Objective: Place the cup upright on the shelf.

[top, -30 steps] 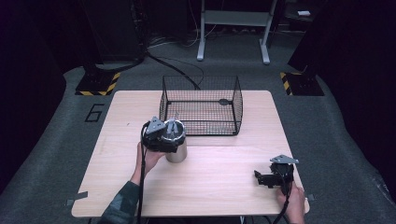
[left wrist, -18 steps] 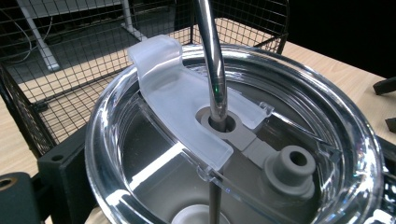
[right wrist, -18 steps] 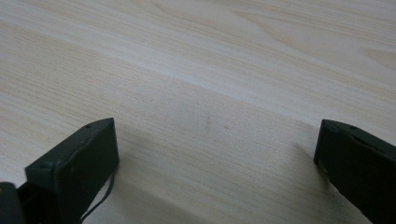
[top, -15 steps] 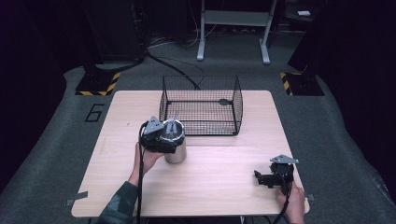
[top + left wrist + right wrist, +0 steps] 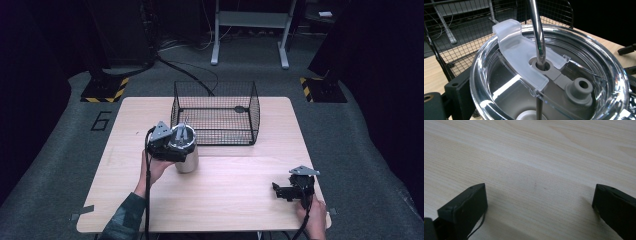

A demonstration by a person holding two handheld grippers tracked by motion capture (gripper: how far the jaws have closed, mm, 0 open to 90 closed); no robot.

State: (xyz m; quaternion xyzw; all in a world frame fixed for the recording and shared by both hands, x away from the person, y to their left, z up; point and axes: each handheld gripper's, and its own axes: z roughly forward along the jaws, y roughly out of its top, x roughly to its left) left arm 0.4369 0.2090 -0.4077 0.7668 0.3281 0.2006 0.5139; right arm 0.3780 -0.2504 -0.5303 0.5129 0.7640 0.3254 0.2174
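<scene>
— What has changed since a second ago?
— Very little. In the high view we see the left gripper (image 5: pixel 172 142) and the steel cup (image 5: pixel 186 155) a touch closer to the person's edge of the table (image 5: pixel 235 200) than before; the right gripper (image 5: pixel 292 190) has stayed put near the right front corner.

— And the high view now?
— We see the cup standing upright on the wooden table, just in front of the black wire cage (image 5: pixel 215 112) and near its left front corner. The left gripper sits at the cup's top, a hand (image 5: pixel 152 170) behind it. The right gripper rests low over the table, well apart from the cup.

— What do we get from the left gripper view?
— We look down on the cup's clear lid (image 5: pixel 549 75), with a metal straw (image 5: pixel 537 32) passing through a hole in a frosted sliding tab (image 5: pixel 524 55). A grey plug (image 5: pixel 579 90) sits beside it. One black jaw presses against the lid's left rim, another shows at the right edge, so the jaws appear closed around the cup's top. The cage stands just behind.

— And the right gripper view?
— We see bare pale wood between two black jaws spread wide apart, holding nothing.
</scene>
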